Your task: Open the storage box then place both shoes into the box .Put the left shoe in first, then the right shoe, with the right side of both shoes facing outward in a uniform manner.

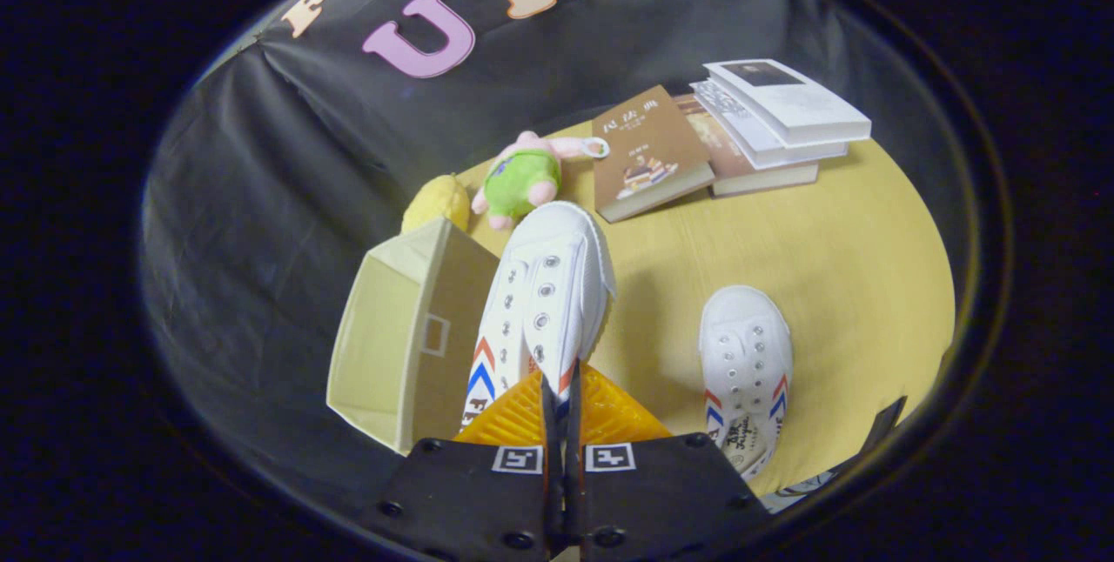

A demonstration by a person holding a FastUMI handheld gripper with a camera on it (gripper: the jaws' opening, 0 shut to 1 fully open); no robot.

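White held shoe (pixel 546 301) hangs beside the open beige storage box (pixel 392 344); second shoe (pixel 746 353) on the table.

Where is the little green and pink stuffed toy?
In the gripper view, the green and pink stuffed toy lies on the yellow table beyond the claw, between the yellow plush lemon and the brown book.

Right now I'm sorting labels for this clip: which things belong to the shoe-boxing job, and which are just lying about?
Job:
- box, open
- held shoe, pinched at its heel end by the tongs
- second shoe, on the table

Lying about:
- books
- plush toy
- yellow plush behind the box
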